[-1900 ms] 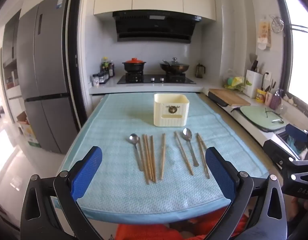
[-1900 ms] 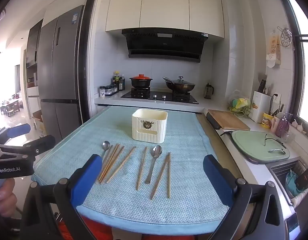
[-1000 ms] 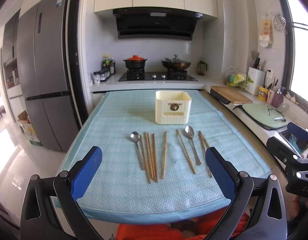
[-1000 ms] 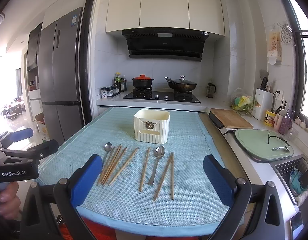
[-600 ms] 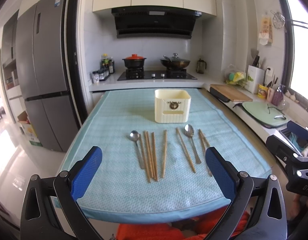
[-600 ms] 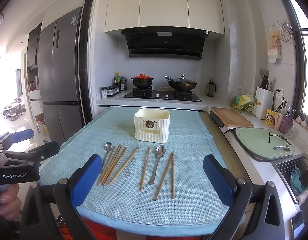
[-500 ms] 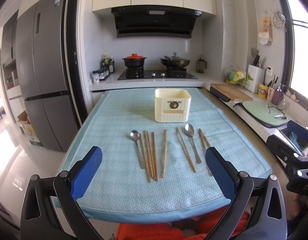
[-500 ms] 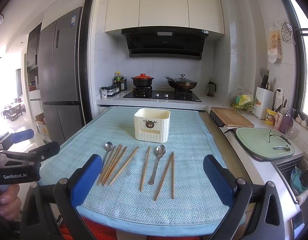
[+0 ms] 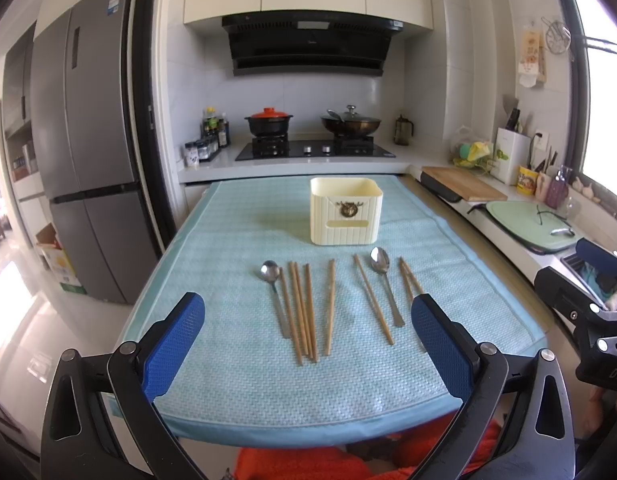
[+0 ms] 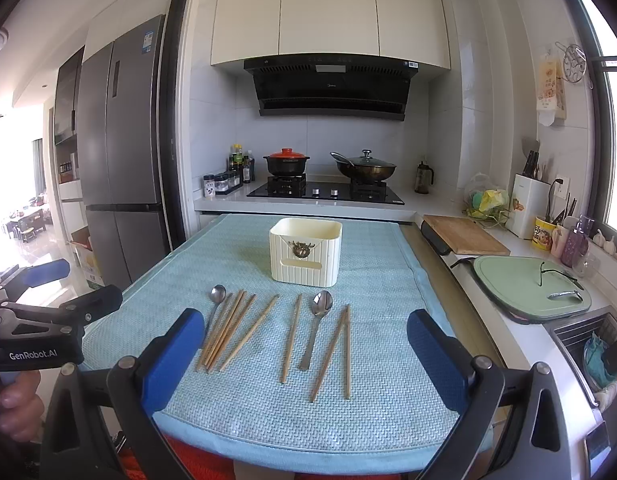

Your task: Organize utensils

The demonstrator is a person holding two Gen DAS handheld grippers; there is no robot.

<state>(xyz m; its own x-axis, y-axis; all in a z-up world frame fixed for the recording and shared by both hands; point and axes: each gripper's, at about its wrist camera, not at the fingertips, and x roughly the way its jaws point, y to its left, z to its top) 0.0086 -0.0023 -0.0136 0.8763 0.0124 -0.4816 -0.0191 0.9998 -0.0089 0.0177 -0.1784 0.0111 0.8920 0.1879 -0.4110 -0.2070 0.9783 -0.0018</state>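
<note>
Utensils are laid out on the blue mat [image 9: 236,376]: two spoons [image 9: 382,264] and seven chopsticks [image 9: 304,312], none yet placed in the cream holder [image 9: 345,216]. Left gripper [image 9: 306,350] and right gripper [image 10: 304,354] are held spread, empty. Sorting is judged unstarted.

Almost no change since the earlier pictures. Only a slight drift of both cameras: cream holder [image 9: 345,210] and chopsticks [image 9: 304,310] now a little higher in the left view, likewise in the right view.
</note>
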